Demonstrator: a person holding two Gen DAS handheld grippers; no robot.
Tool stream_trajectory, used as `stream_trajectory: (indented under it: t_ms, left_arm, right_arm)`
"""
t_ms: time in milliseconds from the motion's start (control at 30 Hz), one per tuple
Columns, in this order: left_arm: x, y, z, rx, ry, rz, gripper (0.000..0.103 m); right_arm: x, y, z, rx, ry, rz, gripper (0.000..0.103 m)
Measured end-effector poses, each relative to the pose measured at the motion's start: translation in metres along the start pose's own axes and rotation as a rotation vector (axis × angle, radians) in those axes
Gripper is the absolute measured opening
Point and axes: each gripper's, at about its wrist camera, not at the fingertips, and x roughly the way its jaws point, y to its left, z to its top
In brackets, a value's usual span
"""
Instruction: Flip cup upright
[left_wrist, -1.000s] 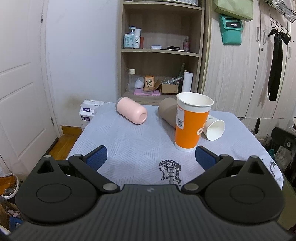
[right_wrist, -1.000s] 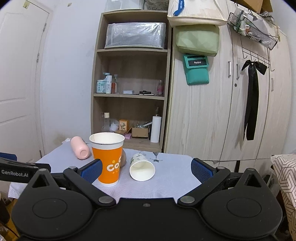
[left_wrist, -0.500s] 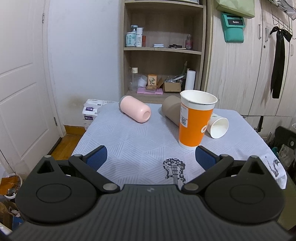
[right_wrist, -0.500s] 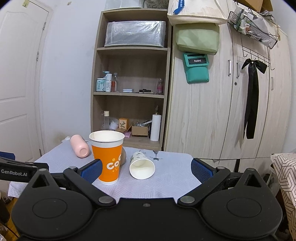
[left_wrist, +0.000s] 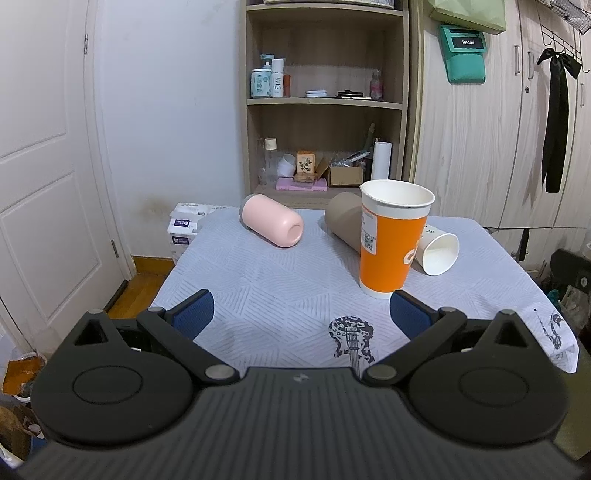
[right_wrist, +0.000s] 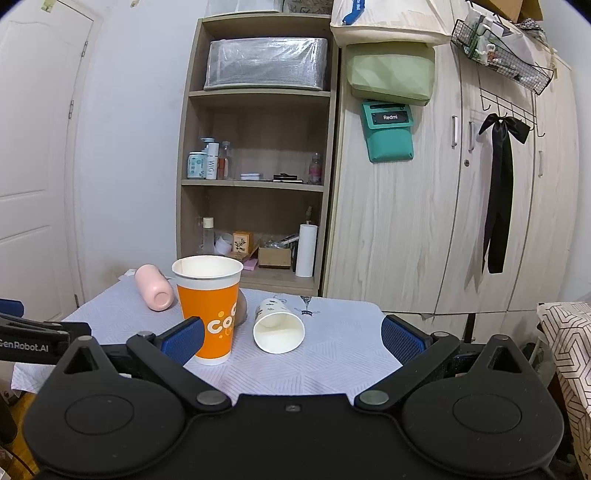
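Observation:
An orange paper cup (left_wrist: 388, 247) (right_wrist: 208, 308) stands upright on the table with its mouth up. A white paper cup (left_wrist: 436, 249) (right_wrist: 279, 325) lies on its side to its right. A pink cup (left_wrist: 273, 220) (right_wrist: 153, 291) lies on its side at the far left. A brown cup (left_wrist: 343, 221) lies on its side behind the orange one. My left gripper (left_wrist: 301, 315) is open and empty, short of the cups. My right gripper (right_wrist: 291, 338) is open and empty, with the white cup between and beyond its fingers.
The table (left_wrist: 258, 280) has a pale patterned cloth with a guitar print (left_wrist: 351, 338). A wooden shelf unit (left_wrist: 325, 110) and wardrobe (right_wrist: 443, 221) stand behind it. A door (left_wrist: 44, 166) is at the left. The left gripper's body shows at the right wrist view's left edge (right_wrist: 33, 339).
The left gripper has drawn back and risen a little, so the cups look farther away. The right gripper has barely moved. The cups have not moved.

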Motion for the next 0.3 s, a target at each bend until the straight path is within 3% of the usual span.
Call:
stream_trajectory:
  t_ms: [300]
  left_arm:
    - [-0.003, -0.0003, -0.0004, 0.009, -0.004, 0.0, 0.103]
  right_arm:
    - [-0.0003, 0.0021, 0.0003, -0.001, 0.003, -0.005, 0.103]
